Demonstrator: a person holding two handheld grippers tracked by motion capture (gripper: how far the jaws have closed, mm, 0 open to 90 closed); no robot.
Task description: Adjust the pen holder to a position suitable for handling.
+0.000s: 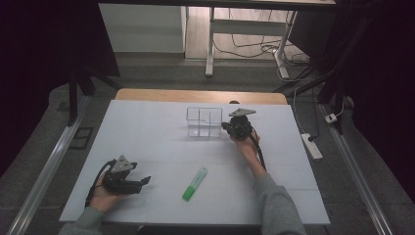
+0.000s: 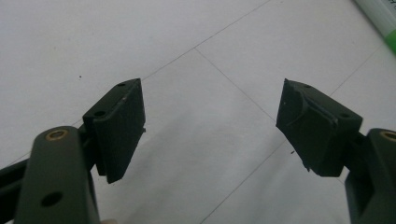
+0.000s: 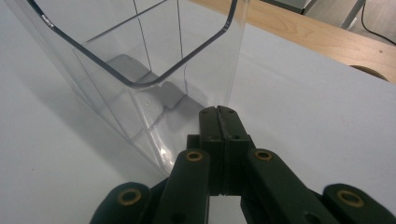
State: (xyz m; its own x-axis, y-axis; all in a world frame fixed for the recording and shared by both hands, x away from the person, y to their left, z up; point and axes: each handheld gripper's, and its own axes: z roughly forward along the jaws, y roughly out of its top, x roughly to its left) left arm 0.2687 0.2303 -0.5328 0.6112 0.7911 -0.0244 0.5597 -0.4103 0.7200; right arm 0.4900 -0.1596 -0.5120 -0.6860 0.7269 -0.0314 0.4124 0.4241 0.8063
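Observation:
A clear plastic organiser box (image 1: 204,122) with inner dividers stands on the white mat toward the back. My right gripper (image 1: 226,126) is just to its right, jaws pressed together with nothing between them. In the right gripper view the shut tips (image 3: 220,110) sit against the box's near corner (image 3: 140,84). A green highlighter (image 1: 195,183) lies flat near the front centre. My left gripper (image 1: 145,181) rests at the front left, jaws spread wide and empty; in the left gripper view (image 2: 210,121) only white mat lies between them, and the highlighter's end (image 2: 380,18) shows top right.
The white mat (image 1: 147,132) covers a wooden table whose far edge (image 1: 200,95) stays bare. Beyond it are desk legs and cables on the floor; a power strip (image 1: 311,146) lies off the table's right side.

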